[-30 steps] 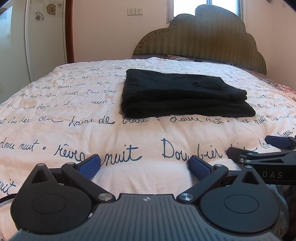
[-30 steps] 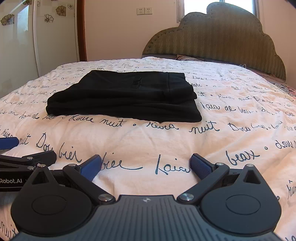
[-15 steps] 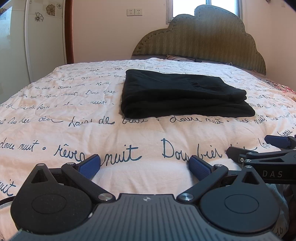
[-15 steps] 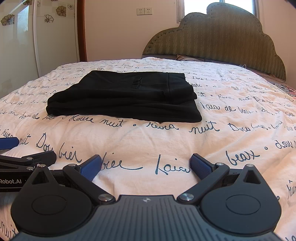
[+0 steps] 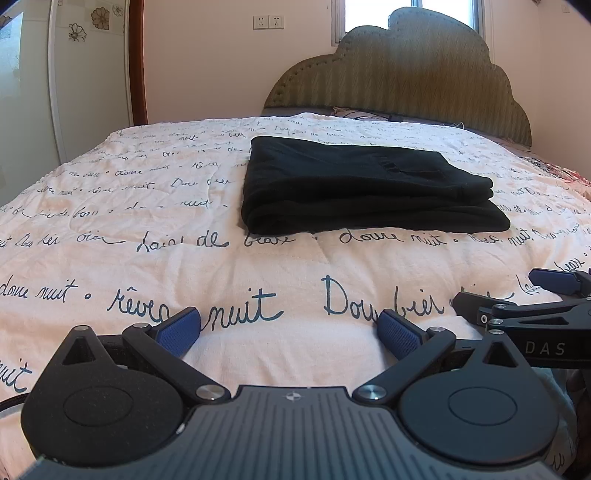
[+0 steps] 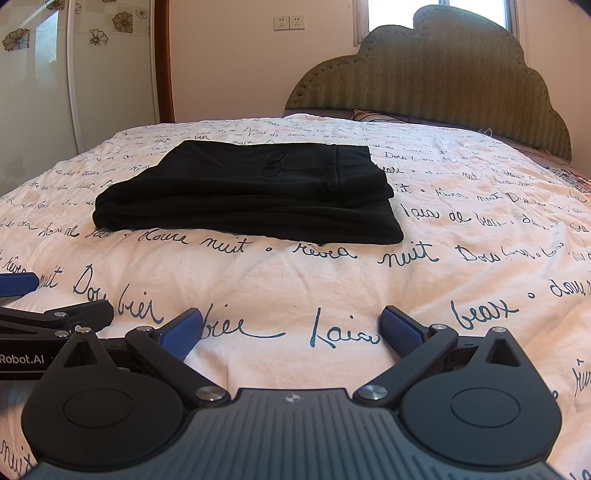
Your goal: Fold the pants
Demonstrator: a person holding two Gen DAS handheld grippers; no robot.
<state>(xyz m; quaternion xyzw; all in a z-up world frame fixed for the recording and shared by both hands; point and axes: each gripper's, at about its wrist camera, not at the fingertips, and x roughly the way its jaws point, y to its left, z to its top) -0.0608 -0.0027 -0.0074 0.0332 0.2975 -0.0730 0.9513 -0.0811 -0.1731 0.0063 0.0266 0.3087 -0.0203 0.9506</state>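
Here, a bed covered by a white quilt (image 5: 155,258) printed with dark cursive French words fills the room, with a scalloped olive headboard (image 5: 406,77) at its far end and two wall sockets (image 6: 289,23) above. Black pants (image 5: 354,188) lie folded in a neat rectangle on the quilt's middle, nothing beside them. The left gripper (image 5: 290,328) and right gripper (image 6: 291,328) hover side by side over the near quilt, well apart from the pants, blue-padded fingers spread wide, holding nothing.
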